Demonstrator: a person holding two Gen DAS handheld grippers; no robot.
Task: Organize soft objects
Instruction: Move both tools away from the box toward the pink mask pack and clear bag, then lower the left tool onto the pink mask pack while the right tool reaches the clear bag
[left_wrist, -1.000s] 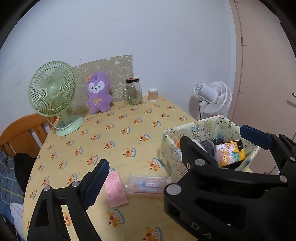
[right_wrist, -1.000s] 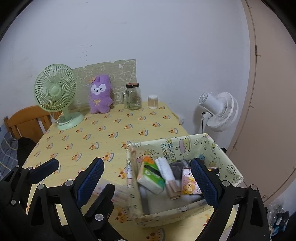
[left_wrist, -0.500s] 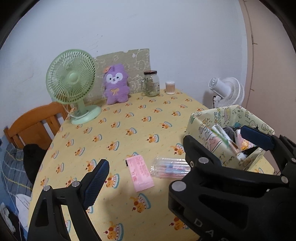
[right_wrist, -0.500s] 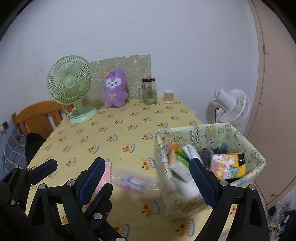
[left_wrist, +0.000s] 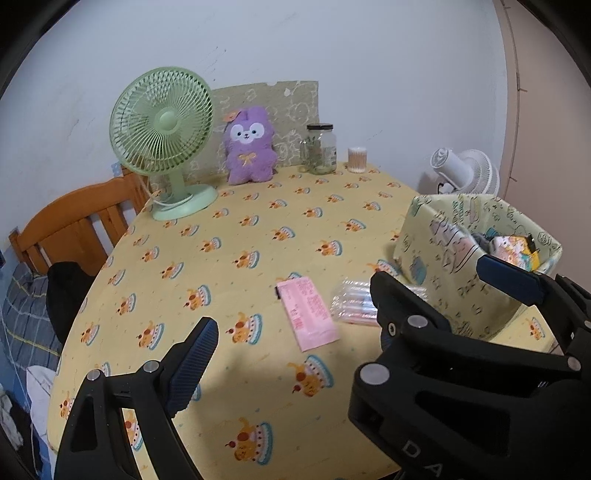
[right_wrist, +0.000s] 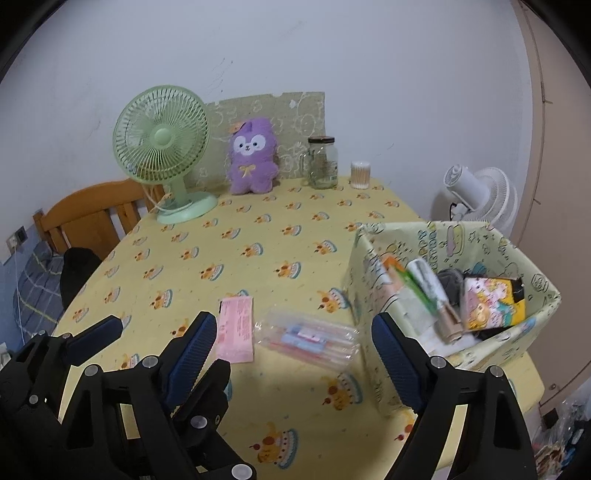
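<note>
Right tongs, empty and wide, have just been narrowing above the clear plastic pen packet; left tongs gape wide, empty. Flat pink packet lies beside it; patterned fabric bin near. Step: approach. Next, likely descent and closure on one packet.

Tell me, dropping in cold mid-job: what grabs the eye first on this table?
The purple plush toy against the back wall, between the green desk fan and a glass jar. Nearer, a pink packet and a clear pack of pens lie side by side on the yellow tablecloth, left of the patterned fabric bin stuffed with items.
</note>
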